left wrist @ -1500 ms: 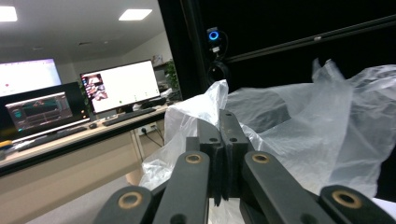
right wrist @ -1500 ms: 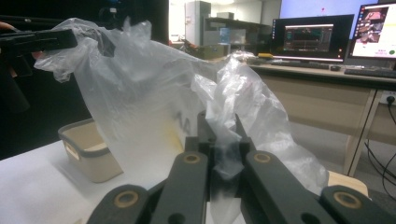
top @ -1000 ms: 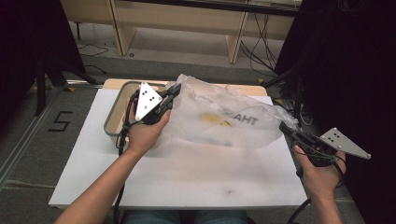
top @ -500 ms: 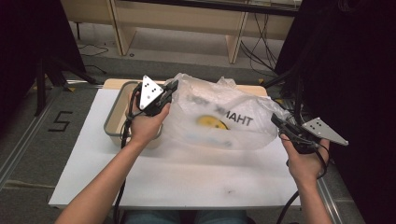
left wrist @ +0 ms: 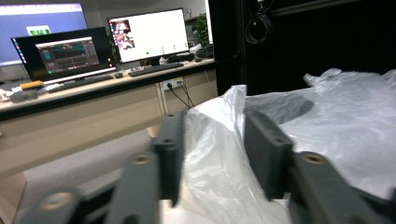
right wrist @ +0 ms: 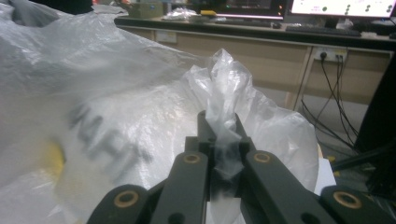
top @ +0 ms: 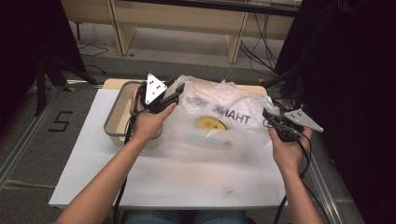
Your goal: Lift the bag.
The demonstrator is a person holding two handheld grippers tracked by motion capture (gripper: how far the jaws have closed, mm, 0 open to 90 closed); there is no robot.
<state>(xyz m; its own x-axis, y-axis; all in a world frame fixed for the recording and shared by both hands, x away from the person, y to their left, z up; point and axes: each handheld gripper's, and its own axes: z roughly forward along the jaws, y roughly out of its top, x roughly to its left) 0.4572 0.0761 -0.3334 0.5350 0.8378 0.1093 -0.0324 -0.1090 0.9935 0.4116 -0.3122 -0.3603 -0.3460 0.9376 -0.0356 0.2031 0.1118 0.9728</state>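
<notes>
A clear plastic bag point(top: 219, 114) with black lettering and something yellow point(top: 209, 123) inside lies across the back of the white board point(top: 187, 177). My left gripper point(top: 178, 90) is at the bag's left edge. Its jaws have just been opening and now stand apart in the left gripper view point(left wrist: 212, 135), with a fold of the bag point(left wrist: 215, 154) loose between them. My right gripper point(top: 267, 115) is at the bag's right end, shut on a bunched tip of the plastic point(right wrist: 222, 93), seen between its jaws point(right wrist: 219, 128).
A grey tray point(top: 114, 114) sits left of the bag, under my left hand. Desks with monitors point(left wrist: 149, 35) and cables stand beyond the table. Dark curtains flank both sides.
My left gripper's jaws have opened and let go of the bag's edge. My right gripper has moved inward to the left with the bag's end, so the bag bunches up.
</notes>
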